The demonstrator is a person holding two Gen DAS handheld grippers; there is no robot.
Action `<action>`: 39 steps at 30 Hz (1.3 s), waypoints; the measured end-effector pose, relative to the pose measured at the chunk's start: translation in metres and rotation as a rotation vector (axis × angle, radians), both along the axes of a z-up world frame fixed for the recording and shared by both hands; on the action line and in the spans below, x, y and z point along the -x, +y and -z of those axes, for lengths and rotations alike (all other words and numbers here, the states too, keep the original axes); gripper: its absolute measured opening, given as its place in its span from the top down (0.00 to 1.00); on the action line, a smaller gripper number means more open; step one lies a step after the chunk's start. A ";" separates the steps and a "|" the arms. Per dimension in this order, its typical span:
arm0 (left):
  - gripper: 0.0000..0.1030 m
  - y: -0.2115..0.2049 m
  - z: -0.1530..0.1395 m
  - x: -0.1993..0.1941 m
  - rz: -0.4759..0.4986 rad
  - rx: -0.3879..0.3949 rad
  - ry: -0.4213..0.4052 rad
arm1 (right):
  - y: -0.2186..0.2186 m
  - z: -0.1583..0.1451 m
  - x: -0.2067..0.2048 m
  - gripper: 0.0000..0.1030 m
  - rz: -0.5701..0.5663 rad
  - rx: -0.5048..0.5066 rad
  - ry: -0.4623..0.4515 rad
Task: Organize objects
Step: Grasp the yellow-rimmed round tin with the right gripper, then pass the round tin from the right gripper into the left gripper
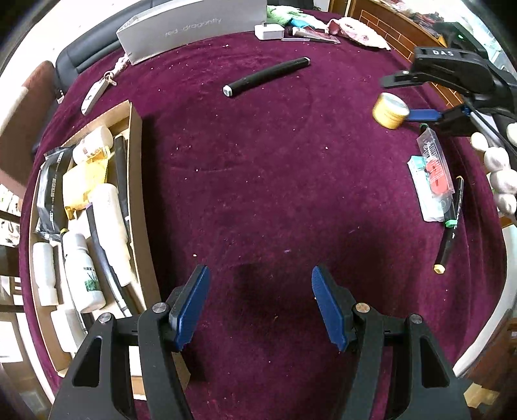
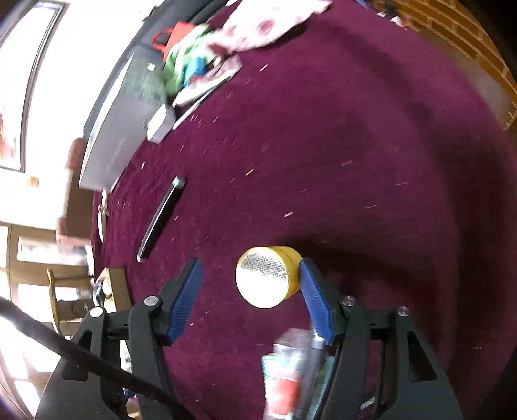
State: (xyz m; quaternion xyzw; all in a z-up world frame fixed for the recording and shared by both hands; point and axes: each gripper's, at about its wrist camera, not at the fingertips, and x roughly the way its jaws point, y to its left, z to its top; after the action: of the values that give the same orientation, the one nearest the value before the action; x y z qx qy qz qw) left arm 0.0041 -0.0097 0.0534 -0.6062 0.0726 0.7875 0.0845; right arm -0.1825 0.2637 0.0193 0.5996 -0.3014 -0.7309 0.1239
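My left gripper point(image 1: 260, 271) hangs open over bare maroon cloth, nothing between its blue pads. To its left stands a cardboard box point(image 1: 135, 155) filled with several bottles, tubes and packets. My right gripper point(image 2: 248, 263) is open around a yellow jar point(image 2: 266, 279) that lies on its side. The jar touches the right pad, and a clear gap separates it from the left pad. In the left wrist view the jar point(image 1: 389, 110) sits at the far right by the right gripper point(image 1: 400, 97). A black stick point(image 1: 266, 77) lies farther back on the cloth.
Clear blister packets point(image 1: 431, 171) and a marker pen point(image 1: 450, 223) lie at the right edge. A grey shoebox point(image 1: 194, 29), a white charger point(image 1: 269, 31), a key fob point(image 1: 93, 95) and cloths line the back. A gloved hand point(image 1: 497, 161) holds the right gripper.
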 end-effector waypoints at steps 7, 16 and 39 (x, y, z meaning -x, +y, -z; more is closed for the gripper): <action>0.43 -0.013 0.003 -0.001 -0.027 -0.037 -0.018 | -0.065 -0.016 -0.017 0.39 -0.211 -0.101 0.056; 0.43 -0.029 0.001 0.004 -0.075 -0.096 -0.022 | -0.077 -0.011 -0.011 0.39 -0.161 -0.319 0.093; 0.43 0.012 0.002 0.024 0.043 -0.224 0.031 | -0.025 -0.032 -0.095 0.43 -0.146 0.053 0.063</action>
State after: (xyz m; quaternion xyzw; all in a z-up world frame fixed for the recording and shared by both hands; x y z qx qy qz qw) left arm -0.0196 0.0026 0.0516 -0.5788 -0.0014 0.7981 0.1675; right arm -0.0875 0.2388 0.0510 0.5933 -0.2720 -0.7302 0.2021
